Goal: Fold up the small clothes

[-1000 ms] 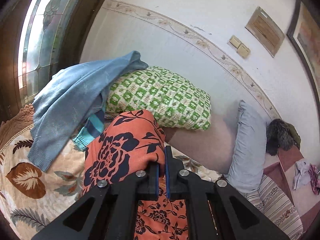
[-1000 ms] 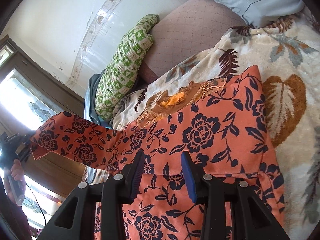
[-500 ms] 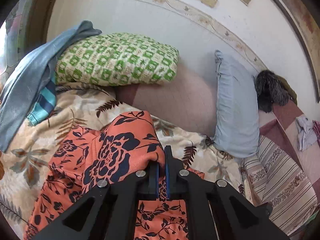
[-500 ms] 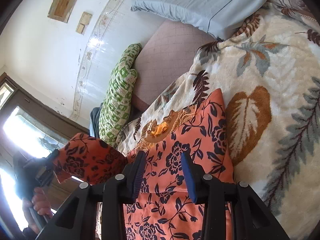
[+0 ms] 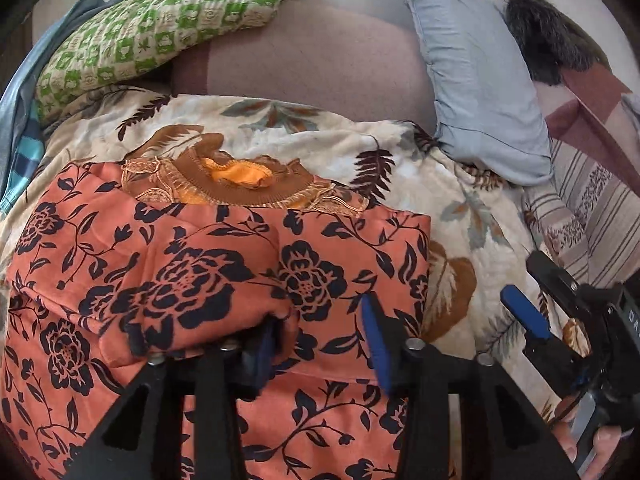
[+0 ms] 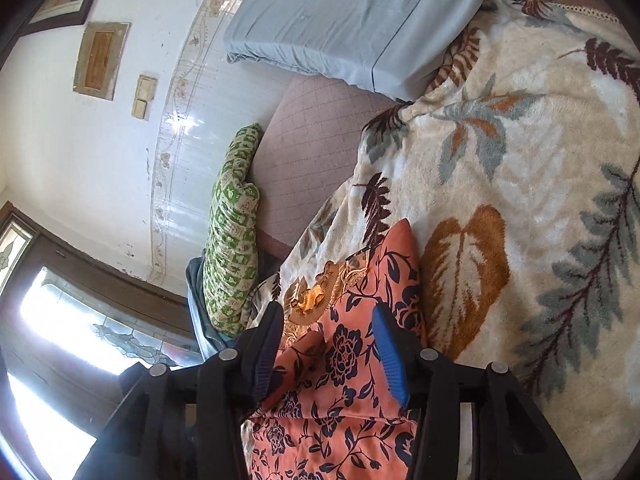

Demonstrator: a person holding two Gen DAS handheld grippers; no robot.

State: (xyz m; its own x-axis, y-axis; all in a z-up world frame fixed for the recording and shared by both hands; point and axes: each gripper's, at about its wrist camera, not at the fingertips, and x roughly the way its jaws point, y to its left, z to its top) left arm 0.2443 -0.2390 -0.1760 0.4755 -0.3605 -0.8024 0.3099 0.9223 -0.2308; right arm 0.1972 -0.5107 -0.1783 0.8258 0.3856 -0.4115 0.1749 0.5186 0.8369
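Item 1, left gripper (image 5: 320, 340): we found its jaws opening, blue pads apart. The folded sleeve (image 5: 200, 284) of the garment lay draped against the left pad; the right pad stood clear of cloth, so we logged it as released, not clamping.

Item 2, right gripper (image 6: 328, 344): jaws opening too, wide apart, w/ orange cloth lying under and between them; pads not pressing on it as far as we could see. In the left wrist view it showed at the lower right, a person's fingers (image 5: 588, 444) around its handle.

Item 3, garment (image 5: 340, 248): orange top w/ dark navy flower print, brown knit collar (image 5: 240, 188) w/ orange lining. We noted it lying flat on the blanket, collar toward the pillows, one sleeve folded across the chest, its right side already turned in to a straight edge.

Item 4, blanket (image 5: 400, 148): cream plush, brown and grey-blue leaf pattern, under the garment.

Item 5, beyond the blanket: green-checked pillow (image 5: 160, 28) at left, mauve quilted cushion (image 5: 320, 68) centre, pale blue pillow (image 5: 472, 80) at right, all along the wall side. Blue clothing (image 5: 24, 92) was heaped beside the green pillow. Dark furry item (image 5: 548, 36) far right; we couldn't tell what it was.
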